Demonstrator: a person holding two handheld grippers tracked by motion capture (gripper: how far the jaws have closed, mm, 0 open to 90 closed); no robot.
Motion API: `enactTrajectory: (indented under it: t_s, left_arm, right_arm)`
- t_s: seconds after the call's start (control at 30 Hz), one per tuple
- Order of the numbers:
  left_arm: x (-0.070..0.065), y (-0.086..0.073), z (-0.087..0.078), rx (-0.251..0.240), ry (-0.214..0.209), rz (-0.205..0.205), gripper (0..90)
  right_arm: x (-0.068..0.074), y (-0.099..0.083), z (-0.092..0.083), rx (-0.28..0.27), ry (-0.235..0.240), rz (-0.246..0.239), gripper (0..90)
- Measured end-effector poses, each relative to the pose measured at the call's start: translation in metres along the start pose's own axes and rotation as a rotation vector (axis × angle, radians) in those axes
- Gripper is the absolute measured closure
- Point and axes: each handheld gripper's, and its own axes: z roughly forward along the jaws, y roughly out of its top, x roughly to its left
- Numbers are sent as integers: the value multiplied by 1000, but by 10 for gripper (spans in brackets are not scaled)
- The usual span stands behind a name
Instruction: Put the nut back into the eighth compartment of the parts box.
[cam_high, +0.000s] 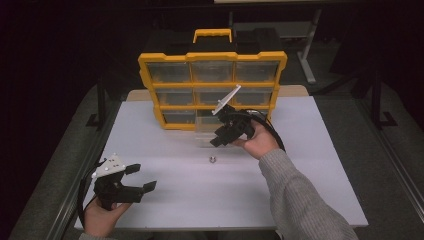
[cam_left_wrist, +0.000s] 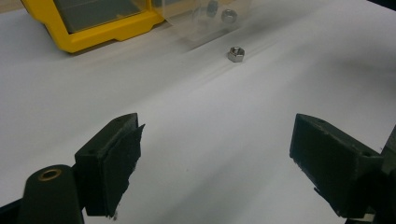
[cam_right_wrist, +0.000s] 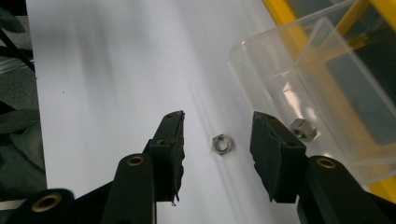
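Note:
A small steel hex nut (cam_high: 212, 160) (cam_left_wrist: 236, 53) (cam_right_wrist: 222, 144) lies loose on the white table (cam_high: 300, 165). Just behind it a clear plastic drawer (cam_high: 207, 131) (cam_right_wrist: 317, 93) stands pulled out of the yellow organizer (cam_high: 212, 87) (cam_left_wrist: 93, 37). Another nut (cam_right_wrist: 303, 129) rests inside that drawer. My right gripper (cam_high: 219, 140) (cam_right_wrist: 218, 119) hovers over the drawer's front, jaws open, and the loose nut on the table below shows between them, untouched. At the near left of the table my left gripper (cam_high: 142, 178) (cam_left_wrist: 217, 158) stands wide open with nothing in it.
The organizer has a yellow handle (cam_high: 213, 34) and several clear-fronted drawers, and stands upright at the table's far edge. Dark floor and table legs surround the white surface.

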Motion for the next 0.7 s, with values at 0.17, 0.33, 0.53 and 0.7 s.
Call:
enactTrajectory:
  t_s: [0.17, 0.33, 0.53, 0.7]
  left_arm:
    - [0, 0, 0, -2, 0, 0, 161]
    - [0, 0, 1, -2, 1, 0, 161]
    - [0, 0, 0, -2, 1, -2, 161]
    - [0, -1, 1, -1, 0, 2, 161]
  right_arm:
    - [9, -14, 13, 24, 7, -2, 532]
    - [12, -21, 24, 49, 6, -3, 526]
    - [15, -28, 41, 73, -6, -11, 521]
    - [14, -31, 51, 87, -5, 0, 502]
